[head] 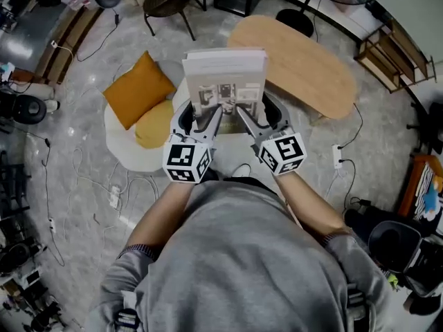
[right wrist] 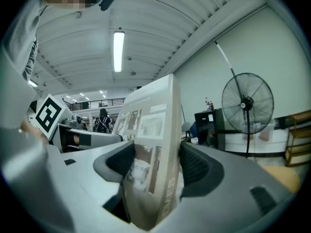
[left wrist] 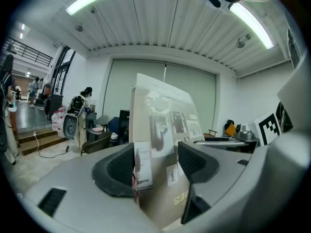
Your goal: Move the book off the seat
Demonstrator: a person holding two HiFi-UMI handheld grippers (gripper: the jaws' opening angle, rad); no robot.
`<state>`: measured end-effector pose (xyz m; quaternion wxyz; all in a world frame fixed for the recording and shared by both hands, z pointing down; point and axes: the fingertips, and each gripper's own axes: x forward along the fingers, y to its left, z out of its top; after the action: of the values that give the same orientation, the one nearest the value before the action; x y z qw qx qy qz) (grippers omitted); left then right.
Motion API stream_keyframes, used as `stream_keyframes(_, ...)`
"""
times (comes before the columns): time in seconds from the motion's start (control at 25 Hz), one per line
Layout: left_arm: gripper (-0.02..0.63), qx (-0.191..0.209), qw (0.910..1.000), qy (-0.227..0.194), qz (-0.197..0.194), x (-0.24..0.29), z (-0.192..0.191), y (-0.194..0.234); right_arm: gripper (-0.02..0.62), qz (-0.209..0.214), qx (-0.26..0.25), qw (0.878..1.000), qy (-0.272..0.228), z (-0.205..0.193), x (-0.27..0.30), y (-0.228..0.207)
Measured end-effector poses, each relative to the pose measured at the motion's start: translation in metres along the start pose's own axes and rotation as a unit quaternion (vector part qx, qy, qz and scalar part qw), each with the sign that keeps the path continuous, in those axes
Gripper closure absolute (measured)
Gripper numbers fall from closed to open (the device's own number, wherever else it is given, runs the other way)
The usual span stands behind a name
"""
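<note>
The book (head: 225, 78), thick with a pale cover of grey photos, is held in the air in front of me by both grippers. In the head view my left gripper (head: 210, 120) clamps its near left edge and my right gripper (head: 247, 120) its near right edge. Below and to the left is the white seat (head: 131, 154). In the left gripper view the book (left wrist: 165, 115) stands upright between the pads of the left gripper (left wrist: 155, 164). In the right gripper view the book (right wrist: 150, 120) is pinched between both pads of the right gripper (right wrist: 153, 166).
An orange cushion (head: 138, 88) and a yellow cushion (head: 154, 123) lie on the seat. An oval wooden table (head: 304, 61) stands just right of the book. Cables and a power strip (head: 114, 196) lie on the floor at the left. A standing fan (right wrist: 247, 106) is at the right.
</note>
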<state>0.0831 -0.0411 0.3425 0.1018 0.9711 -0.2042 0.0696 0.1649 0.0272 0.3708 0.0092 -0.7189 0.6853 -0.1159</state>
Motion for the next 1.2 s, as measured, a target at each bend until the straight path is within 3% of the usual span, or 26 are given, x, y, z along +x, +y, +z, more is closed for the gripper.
stream_keyframes(0.56, 0.307, 0.034, 0.9886, 0.031, -0.144, 0.118, -0.006, -0.12, 0.285, -0.145, 0.033, 0.989, -0.021, 0.003, -0.078, -0.136)
stream_keyframes(1.2, 0.307, 0.035, 0.9548, 0.061, -0.289, 0.305, 0.008, -0.134, 0.285, -0.29, 0.05, 0.956, -0.015, 0.025, -0.024, -0.281)
